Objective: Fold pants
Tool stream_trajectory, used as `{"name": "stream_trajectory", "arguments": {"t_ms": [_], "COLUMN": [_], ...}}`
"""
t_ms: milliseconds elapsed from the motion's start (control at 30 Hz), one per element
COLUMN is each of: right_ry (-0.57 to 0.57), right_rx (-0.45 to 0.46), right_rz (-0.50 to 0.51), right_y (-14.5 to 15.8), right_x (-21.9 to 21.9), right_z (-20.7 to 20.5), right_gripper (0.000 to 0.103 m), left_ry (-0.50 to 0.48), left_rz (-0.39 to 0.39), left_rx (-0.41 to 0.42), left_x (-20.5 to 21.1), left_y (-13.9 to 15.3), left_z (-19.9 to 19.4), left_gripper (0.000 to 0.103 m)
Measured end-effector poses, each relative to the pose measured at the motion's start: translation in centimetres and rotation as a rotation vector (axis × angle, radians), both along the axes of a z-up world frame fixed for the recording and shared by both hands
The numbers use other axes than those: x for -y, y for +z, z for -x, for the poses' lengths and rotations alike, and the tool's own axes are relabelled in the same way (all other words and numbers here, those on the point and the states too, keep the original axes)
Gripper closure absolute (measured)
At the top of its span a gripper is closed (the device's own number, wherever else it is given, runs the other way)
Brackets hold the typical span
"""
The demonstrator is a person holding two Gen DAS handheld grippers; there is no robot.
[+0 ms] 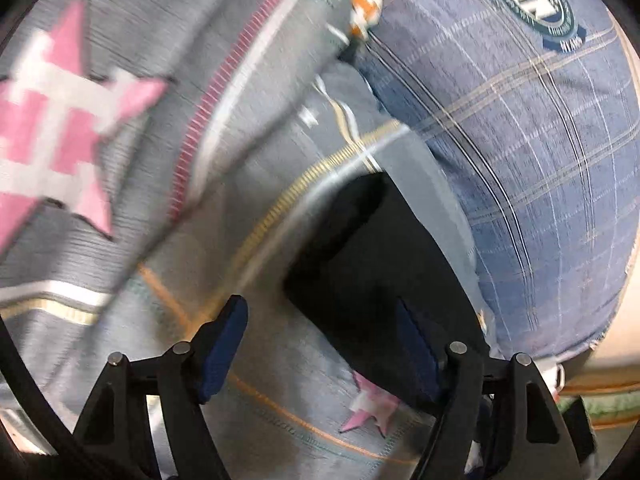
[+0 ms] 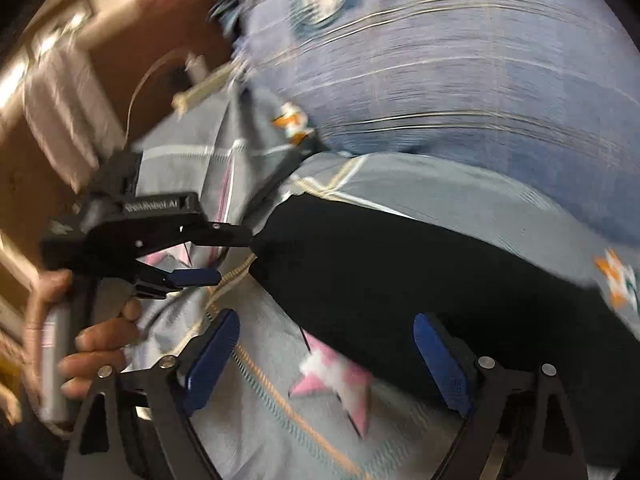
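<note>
With both our left gripper (image 1: 320,344) and right gripper (image 2: 326,356) open and empty, we judge the black pants (image 2: 400,272), lying on the grey bedsheet (image 2: 260,420) just ahead, soft and limp, best pinched at the near left edge.

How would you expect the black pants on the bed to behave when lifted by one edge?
The black pants lie flat on the grey bedspread, so they are probably floppy and would drape. Being thin fabric, they likely weigh little and may slip between wide-set fingers.

grey star-patterned bedsheet (image 1: 100,208), blue plaid pillow (image 1: 540,160), brown wooden furniture (image 2: 132,60) behind.
</note>
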State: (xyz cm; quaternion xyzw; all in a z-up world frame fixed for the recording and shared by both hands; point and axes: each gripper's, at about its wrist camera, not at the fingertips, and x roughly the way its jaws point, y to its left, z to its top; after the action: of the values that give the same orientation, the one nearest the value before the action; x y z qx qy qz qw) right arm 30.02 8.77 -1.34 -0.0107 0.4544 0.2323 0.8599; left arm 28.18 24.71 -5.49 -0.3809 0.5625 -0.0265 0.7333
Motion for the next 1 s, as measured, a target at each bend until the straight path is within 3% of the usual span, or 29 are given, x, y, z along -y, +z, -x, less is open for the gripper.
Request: {"name": "stream_trajectory", "arguments": {"t_ms": [167, 300, 333, 367, 400, 433, 567, 733, 800, 867, 933, 1000], "right_ry": [0.024, -0.007, -0.020, -0.024, -0.039, -0.062, -0.108, -0.107, -0.101, -0.112, -0.127, -0.137], "right_rx": [0.019, 0.067, 0.069, 0.067, 0.060, 0.046, 0.003, 0.064, 0.051, -0.001, -0.070, -0.043], "right_rz": [0.207, 0.287, 0.306, 0.310, 0.305, 0.301, 0.226, 0.145, 0.104, 0.106, 0.106, 0.080], "right_y": [-4.5, -4.8, -4.7, -4.4, -4.2, -3.9, -2.6, 1.3, 1.2, -0.9, -3.3, -2.7], "right_x": [-2.4, -2.8, -2.7, -2.6, -2.3, -1.8, -0.6, -1.0, -1.1, -1.5, -1.5, -1.2], "right_z": [-0.2, 0.6, 0.6, 0.3, 0.0, -0.5, -0.2, 4.5, 5.7, 6.2, 5.9, 6.5], "right_gripper": [0.014, 0.037, 0.049, 0.055, 0.073, 0.084, 0.087, 0.087, 0.087, 0.087, 0.083, 0.076], "left_ry": [-0.089, -0.132, -0.132, -0.146, -0.182, -0.195, -0.166, -0.114, -0.110, -0.139, -0.153, -0.138], "left_rz": [-0.060, -0.120, -0.126, -0.137, -0.134, -0.117, -0.050, -0.030, -0.065, -0.143, -0.169, -0.153], "left_rx": [-0.003, 0.035, 0.041, 0.050, 0.058, 0.059, 0.098, 0.214, 0.172, 0.049, -0.016, 0.031], "left_x": [3.0, 4.3, 4.4, 4.8, 5.3, 5.5, 4.9, 3.1, 2.9, 3.3, 3.2, 2.9], "left_y": [-0.8, -0.5, -0.5, -0.4, -0.5, -0.7, 0.0, 3.9, 3.3, 1.1, -0.2, 0.7], "left_z": [-2.2, -3.1, -3.2, -3.2, -3.3, -3.3, -2.5, 3.5, 4.2, 3.5, 3.3, 3.5], "left_gripper": [0.030, 0.030, 0.039, 0.049, 0.067, 0.071, 0.081, 0.082, 0.082, 0.081, 0.081, 0.081]}}
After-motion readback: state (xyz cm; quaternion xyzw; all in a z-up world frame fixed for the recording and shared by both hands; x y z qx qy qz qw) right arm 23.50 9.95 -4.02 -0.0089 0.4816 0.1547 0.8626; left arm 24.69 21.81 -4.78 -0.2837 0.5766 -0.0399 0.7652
